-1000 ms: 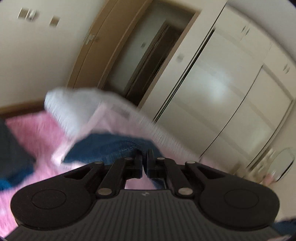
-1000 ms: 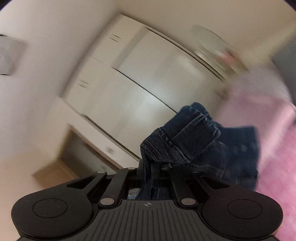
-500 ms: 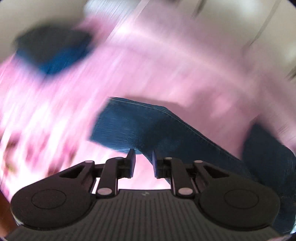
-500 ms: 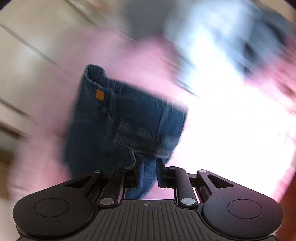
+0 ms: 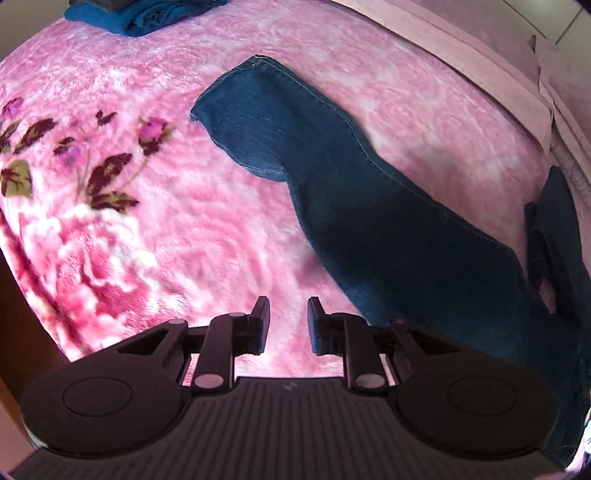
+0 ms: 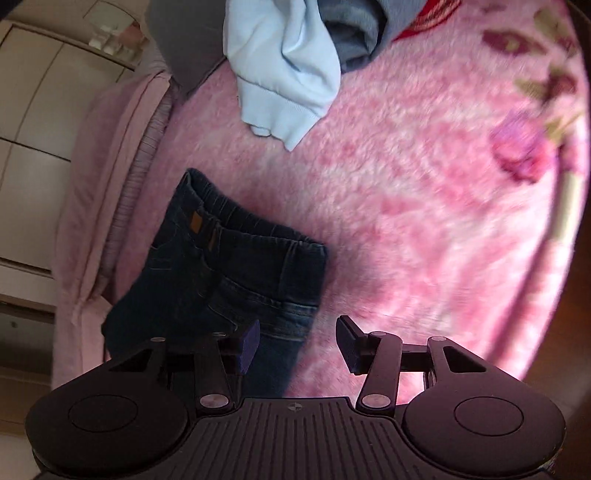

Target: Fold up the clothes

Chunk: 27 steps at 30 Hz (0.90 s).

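On the big pink flowery blanket point(image 5: 155, 229) lie the dark blue jeans point(image 5: 369, 206), stretched out long and flat so they are ready to be folded. One leg end points far away in the left view, and the waist part point(image 6: 236, 258) lies near the edge of the bed in the right view. More clothes wait at the side: a light blue top point(image 6: 284, 70) and a blue folded pile point(image 5: 144, 14), kept apart from the jeans. The left gripper point(image 5: 287, 323) is spread apart and holds nothing, just beside the leg. The right gripper point(image 6: 297, 345) is spread wide too, empty, above the waist part.
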Each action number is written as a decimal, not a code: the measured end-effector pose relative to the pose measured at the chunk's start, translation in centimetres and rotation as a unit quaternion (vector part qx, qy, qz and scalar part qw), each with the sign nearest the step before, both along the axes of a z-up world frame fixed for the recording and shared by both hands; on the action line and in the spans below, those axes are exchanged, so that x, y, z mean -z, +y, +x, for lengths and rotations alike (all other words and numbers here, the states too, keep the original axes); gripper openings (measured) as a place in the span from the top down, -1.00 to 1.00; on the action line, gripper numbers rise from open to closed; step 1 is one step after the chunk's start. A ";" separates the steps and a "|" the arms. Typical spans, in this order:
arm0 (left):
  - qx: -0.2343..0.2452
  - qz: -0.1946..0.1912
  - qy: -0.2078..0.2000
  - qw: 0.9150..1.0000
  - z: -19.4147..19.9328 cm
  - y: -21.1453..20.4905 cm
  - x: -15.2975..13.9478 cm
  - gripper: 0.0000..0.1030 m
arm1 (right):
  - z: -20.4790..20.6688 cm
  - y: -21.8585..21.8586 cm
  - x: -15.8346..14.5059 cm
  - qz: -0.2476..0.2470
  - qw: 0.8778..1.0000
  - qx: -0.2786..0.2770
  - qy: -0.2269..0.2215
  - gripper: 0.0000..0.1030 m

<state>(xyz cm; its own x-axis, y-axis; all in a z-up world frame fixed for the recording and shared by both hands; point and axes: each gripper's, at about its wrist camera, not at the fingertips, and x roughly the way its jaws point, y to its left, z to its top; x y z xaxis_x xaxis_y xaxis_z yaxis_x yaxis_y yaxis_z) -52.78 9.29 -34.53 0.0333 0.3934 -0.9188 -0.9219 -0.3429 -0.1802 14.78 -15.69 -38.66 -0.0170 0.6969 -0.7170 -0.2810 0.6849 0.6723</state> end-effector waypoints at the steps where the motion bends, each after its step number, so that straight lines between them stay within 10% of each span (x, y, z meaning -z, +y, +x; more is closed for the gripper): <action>1: -0.006 0.002 -0.003 1.000 -0.1 0.1 0.1 0.66 | 0.1 0.4 0.6 0.006 1.000 0.000 0.004 0.03; 15: -0.155 0.087 -0.055 0.983 -5.5 5.4 2.0 0.22 | -0.2 4.2 3.6 -0.004 1.000 0.002 0.011 0.04; 18: -0.173 0.088 -0.071 0.978 -6.3 7.3 3.7 0.33 | -0.5 4.7 2.8 -0.029 0.999 -0.012 -0.012 0.48; 20: -0.157 0.098 -0.069 0.980 -6.2 8.1 3.3 0.96 | -0.7 5.3 1.6 -0.049 0.998 -0.028 -0.038 0.80; 27: -0.021 0.082 0.072 0.994 -4.8 6.8 0.2 0.92 | -0.8 5.3 -7.0 -0.040 0.985 -0.086 -0.142 0.88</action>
<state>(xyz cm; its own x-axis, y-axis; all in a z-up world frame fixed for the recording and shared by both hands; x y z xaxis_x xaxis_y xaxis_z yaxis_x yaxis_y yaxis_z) -57.54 16.13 -34.76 -0.1141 0.5370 -0.8358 -0.9277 -0.3587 -0.1038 14.02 -10.43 -31.70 0.0792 0.6417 -0.7628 -0.5656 0.6590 0.4958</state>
